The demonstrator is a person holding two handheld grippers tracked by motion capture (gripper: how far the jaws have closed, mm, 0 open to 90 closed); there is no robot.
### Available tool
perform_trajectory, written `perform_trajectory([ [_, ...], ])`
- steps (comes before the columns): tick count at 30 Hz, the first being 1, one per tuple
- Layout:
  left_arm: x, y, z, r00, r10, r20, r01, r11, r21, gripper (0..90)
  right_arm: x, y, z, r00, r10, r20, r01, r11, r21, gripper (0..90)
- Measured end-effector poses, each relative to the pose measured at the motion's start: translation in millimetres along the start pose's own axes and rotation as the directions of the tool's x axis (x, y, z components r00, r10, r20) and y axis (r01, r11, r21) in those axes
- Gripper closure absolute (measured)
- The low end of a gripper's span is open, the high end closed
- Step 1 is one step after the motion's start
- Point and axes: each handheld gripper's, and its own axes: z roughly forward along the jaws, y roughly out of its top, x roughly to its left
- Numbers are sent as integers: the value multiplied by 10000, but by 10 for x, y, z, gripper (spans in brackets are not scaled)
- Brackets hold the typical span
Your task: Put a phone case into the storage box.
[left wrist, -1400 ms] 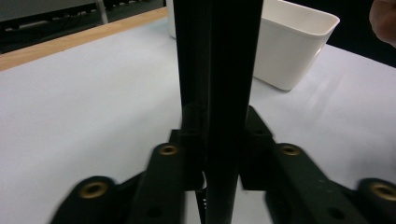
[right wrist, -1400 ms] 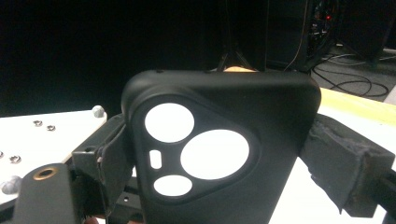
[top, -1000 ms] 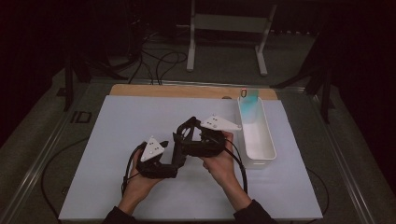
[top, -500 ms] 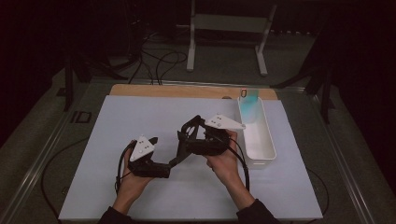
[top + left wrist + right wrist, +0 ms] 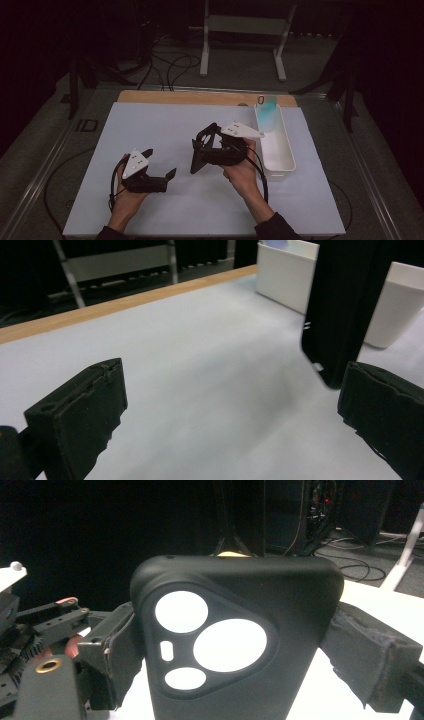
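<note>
Drawn leftward off the phone case (image 5: 235,645), my left hand-held gripper (image 5: 159,176) with jaws just opened wide, empty, my right hand-held gripper (image 5: 200,150) clamping the case, white bin (image 5: 280,165) beyond.

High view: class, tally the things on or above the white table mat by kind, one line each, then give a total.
Black soft phone case with camera cut-outs: 1
Long white plastic bin: 1
Hand-held black two-jaw tools: 2, the left tool open with nothing in it, the right tool shut on the case
Total: 4
</note>
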Motion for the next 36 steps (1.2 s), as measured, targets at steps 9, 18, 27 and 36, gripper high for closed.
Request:
perform_trajectory([
  [9,171,-211,-215,9986,101,-516,-115,9995,-284,0,-45,6,-2,9999,56,146,-55,10000,-68,145],
  [18,238,-379,-265,9944,374,-992,-382,9993,-59,0,-93,15,-18,9996,73,283,-68,9998,-162,145],
  [27,298,-415,-291,9917,182,-1269,-204,9997,-167,0,-208,24,1,9977,-125,669,130,9999,-68,145],
  [36,330,-426,-330,9884,-56,-1520,-6,9991,-413,0,-316,106,-2,9957,-178,911,192,9997,-144,144],
])
